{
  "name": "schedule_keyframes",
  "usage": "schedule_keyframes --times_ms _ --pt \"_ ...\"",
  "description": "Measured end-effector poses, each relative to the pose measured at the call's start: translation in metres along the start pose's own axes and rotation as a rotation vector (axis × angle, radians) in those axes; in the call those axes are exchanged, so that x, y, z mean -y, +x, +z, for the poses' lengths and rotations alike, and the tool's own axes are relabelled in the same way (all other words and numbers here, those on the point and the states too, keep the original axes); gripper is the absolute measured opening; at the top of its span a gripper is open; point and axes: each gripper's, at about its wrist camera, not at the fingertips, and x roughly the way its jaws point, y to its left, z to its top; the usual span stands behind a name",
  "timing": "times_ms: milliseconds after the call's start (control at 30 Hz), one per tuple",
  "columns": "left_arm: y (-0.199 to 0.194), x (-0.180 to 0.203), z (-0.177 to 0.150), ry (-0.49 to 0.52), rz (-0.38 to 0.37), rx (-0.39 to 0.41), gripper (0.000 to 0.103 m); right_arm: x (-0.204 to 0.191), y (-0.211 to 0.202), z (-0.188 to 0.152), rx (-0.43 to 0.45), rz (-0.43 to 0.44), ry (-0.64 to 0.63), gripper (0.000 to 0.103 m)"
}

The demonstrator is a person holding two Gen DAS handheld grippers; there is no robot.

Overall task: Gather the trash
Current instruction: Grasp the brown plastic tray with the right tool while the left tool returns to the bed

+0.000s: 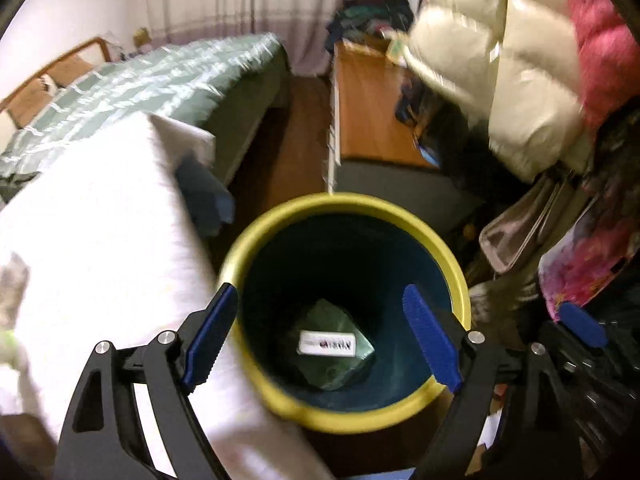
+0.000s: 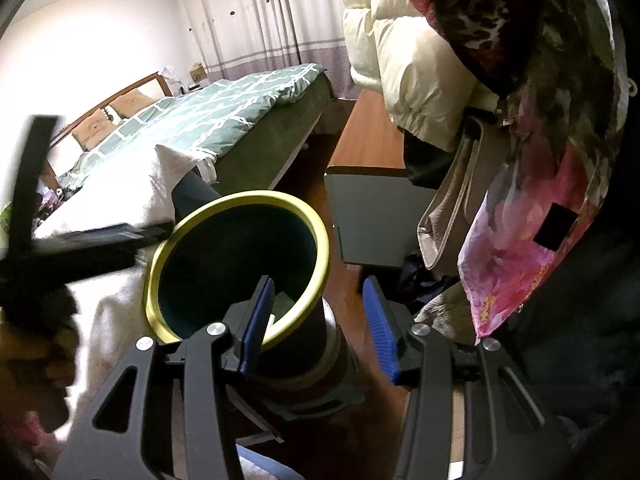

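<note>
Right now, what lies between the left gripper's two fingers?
Left wrist view: the left gripper brackets the yellow-rimmed bin; between its fingers, down inside, lies a green packet with a white label. Nothing gripped.

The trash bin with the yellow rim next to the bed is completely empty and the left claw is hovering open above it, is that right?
Not quite. The trash bin isn't empty: the left wrist view shows a green packet with a white label lying at its bottom. The rest holds: the bin has a yellow rim, stands beside the bed, and the left claw hovers open above it.

Home bedroom: bed [image 2: 224, 108], curtains [image 2: 260, 12]
</note>
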Motion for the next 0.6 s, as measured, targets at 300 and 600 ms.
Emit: schedule_keyframes --times_ms 300,600 --pt "-0.148 -0.089 -0.046 -0.097 0.09 0.178 0.092 -0.038 0.005 -0.003 -0.023 0.059 -0.054 0.046" --pt "-0.261 -0.198 -0.122 -0.265 0.336 0.279 0.095 -0.141 0.007 -0.008 -0.059 0.234 -0.202 0.046"
